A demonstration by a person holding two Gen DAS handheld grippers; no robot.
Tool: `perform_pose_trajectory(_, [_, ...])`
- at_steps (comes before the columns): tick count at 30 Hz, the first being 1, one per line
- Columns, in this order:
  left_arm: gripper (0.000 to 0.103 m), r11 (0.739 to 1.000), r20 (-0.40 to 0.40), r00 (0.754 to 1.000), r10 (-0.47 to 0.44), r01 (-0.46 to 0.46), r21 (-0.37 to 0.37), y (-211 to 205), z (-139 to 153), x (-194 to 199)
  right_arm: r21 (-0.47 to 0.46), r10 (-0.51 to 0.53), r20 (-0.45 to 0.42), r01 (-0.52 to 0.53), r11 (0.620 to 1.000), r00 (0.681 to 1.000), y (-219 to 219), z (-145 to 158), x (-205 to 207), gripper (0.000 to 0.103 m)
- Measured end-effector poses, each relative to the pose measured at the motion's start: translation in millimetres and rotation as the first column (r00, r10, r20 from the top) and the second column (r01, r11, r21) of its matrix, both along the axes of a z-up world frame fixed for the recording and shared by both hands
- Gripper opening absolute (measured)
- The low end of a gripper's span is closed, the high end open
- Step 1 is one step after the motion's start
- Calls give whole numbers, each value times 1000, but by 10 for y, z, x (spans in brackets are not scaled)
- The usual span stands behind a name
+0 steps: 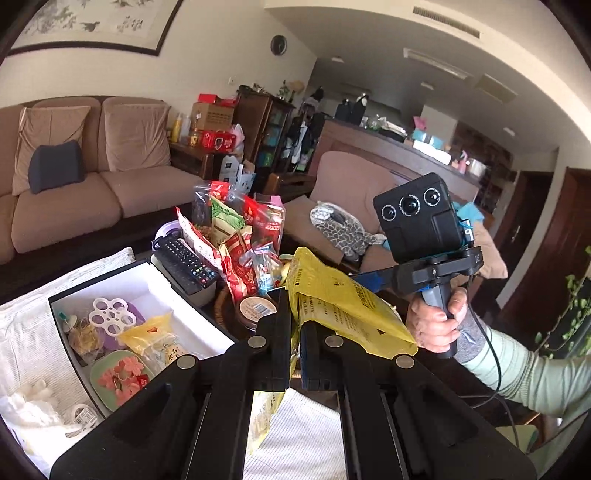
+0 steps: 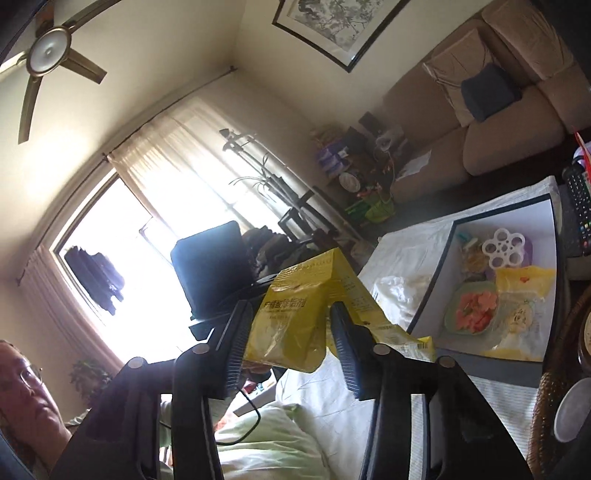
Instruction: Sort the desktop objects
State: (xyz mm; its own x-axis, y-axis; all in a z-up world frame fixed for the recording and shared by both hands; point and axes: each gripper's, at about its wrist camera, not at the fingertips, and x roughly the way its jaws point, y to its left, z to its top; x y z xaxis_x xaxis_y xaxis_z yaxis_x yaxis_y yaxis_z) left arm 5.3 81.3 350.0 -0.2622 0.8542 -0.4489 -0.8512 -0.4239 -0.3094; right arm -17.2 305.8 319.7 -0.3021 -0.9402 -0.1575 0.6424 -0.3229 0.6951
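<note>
Left wrist view: our left tool (image 1: 294,347) pinches the yellow pouch (image 1: 343,306) by its edge; the pouch's long axis runs up-left to lower-right, above the desk (image 1: 22,332). The right hand (image 1: 439,325) shows here only.

Right wrist view: our right tool (image 2: 286,354) stands spread around the same pouch (image 2: 295,317), printed face toward us. The open box (image 2: 546,280) lies beyond.

A home living room: tan sofa (image 1: 66,192) (cushioned), framed painting (image 2: 334,26), ceiling fan (image 2: 50,46), curtained window (image 2: 155,206).
</note>
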Motion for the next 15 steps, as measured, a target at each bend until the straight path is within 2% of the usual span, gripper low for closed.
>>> perform_pose_trajectory(4, [3, 1000, -14, 1000, -21, 21, -12, -10, 3, 76, -1, -2, 2, 2, 1000, 1000, 28, 3, 2, 42])
perform_pose_trajectory(8, [3, 999, -22, 999, -40, 40, 7, -69, 18, 119, -50, 10, 6, -9, 999, 1000, 102, -1, 73, 42])
perform_pose_trajectory(15, [3, 998, -21, 998, -55, 55, 24, -151, 36, 124, -96, 94, 0, -94, 991, 996, 73, -15, 296, 42])
